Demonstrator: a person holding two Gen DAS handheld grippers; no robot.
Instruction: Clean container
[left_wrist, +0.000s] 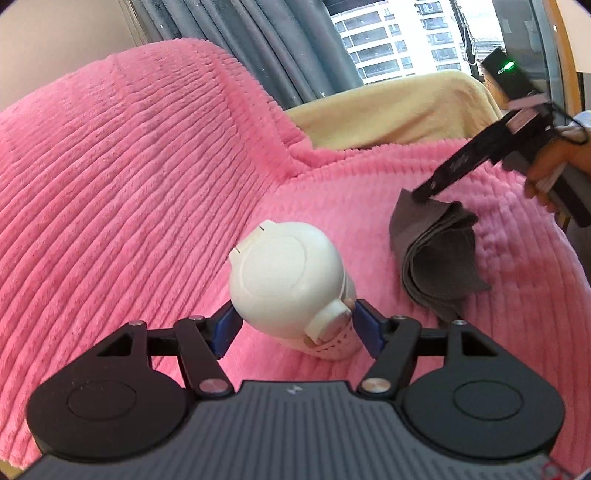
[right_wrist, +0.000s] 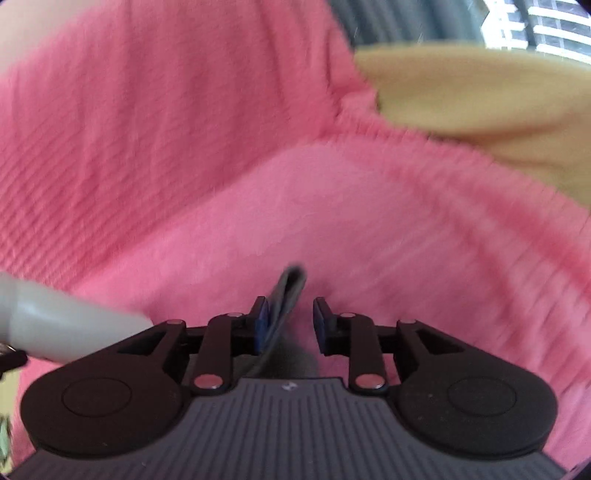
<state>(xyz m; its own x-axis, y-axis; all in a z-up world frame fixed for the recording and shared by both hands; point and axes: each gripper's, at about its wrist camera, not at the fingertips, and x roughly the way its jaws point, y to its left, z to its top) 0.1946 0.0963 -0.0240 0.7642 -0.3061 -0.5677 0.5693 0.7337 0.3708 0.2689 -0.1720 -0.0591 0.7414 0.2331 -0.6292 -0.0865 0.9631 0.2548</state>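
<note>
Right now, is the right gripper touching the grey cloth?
Touching. In the right wrist view, the grey cloth lies against the left pad of the open right gripper, with a gap at the other pad.

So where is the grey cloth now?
In the left wrist view the grey cloth lies folded on the pink blanket, right of the white container.

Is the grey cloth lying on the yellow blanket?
No, the folded grey cloth lies on the pink ribbed blanket, to the right of the white container; the yellow blanket is behind it.
</note>
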